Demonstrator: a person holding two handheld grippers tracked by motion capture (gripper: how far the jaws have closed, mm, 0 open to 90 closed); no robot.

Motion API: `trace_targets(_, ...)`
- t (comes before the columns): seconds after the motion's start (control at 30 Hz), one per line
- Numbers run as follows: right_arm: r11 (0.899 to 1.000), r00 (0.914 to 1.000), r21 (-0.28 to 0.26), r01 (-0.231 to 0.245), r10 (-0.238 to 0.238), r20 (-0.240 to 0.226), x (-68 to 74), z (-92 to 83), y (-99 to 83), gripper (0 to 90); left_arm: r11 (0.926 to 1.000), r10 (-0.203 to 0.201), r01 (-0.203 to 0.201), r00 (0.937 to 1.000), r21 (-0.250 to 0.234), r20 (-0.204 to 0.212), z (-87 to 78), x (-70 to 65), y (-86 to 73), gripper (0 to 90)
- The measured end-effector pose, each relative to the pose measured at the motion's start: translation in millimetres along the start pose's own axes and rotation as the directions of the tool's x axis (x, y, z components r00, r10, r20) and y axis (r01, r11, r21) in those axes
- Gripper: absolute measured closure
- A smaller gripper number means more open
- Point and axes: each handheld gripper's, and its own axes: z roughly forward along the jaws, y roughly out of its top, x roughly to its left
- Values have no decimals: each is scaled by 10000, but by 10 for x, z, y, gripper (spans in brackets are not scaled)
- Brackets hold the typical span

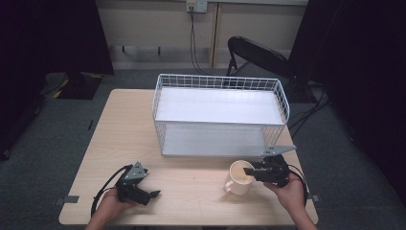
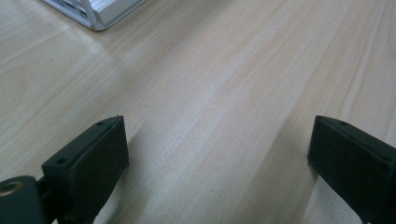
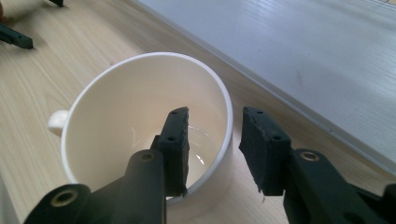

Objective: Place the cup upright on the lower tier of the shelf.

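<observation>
A cream mug (image 1: 239,178) stands upright and empty on the wooden table, its handle pointing toward the table's left. My right gripper (image 1: 249,171) comes at it from the right. In the right gripper view the mug (image 3: 140,107) has one jaw inside the bowl and the other outside the wall. My right gripper (image 3: 215,112) is open, and a small gap shows between the inner pad and the rim. My left gripper (image 1: 154,194) rests low near the front left of the table. Its jaws stand wide apart in the left gripper view (image 2: 217,123), over bare wood.
A white wire rack (image 1: 158,96) with two flat shelves stands at the middle back of the table, its open front toward me. Its lower shelf board (image 3: 303,56) lies just beyond the mug. A rack corner (image 2: 98,11) lies ahead of the left gripper. A black chair (image 1: 258,52) stands behind the table.
</observation>
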Motion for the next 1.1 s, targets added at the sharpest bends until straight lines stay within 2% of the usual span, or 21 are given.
trace_targets(0.13,9996,9999,281,67,-70,85,22,37,6,675,10000,-2,2,10000,0,1,0,0,0,46)
trace_targets(0.17,9992,9996,354,199,-207,199,32,54,6,687,10000,-1,1,10000,-3,-2,0,0,0,46)
trace_targets(0.3,9987,9984,381,326,-343,450,57,59,14,783,10000,-1,1,10000,2,3,0,0,0,46)
trace_targets(0.37,9983,9983,475,350,-371,447,62,67,13,788,10000,2,-2,10000,2,0,0,0,0,46)
trace_targets(0.47,9976,9955,514,460,-501,803,76,62,5,812,10000,1,-1,10000,1,2,0,0,0,46)
trace_targets(0.57,9980,9945,440,463,-503,923,74,58,-4,813,10000,-4,4,10000,-1,0,0,0,0,46)
trace_targets(0.8,9993,9930,216,303,-325,1136,61,42,-22,815,10000,1,-1,10000,2,0,0,0,0,46)
trace_targets(1.1,9997,9922,-207,-117,142,1242,23,-14,34,816,10000,0,0,10000,0,-2,0,0,0,46)
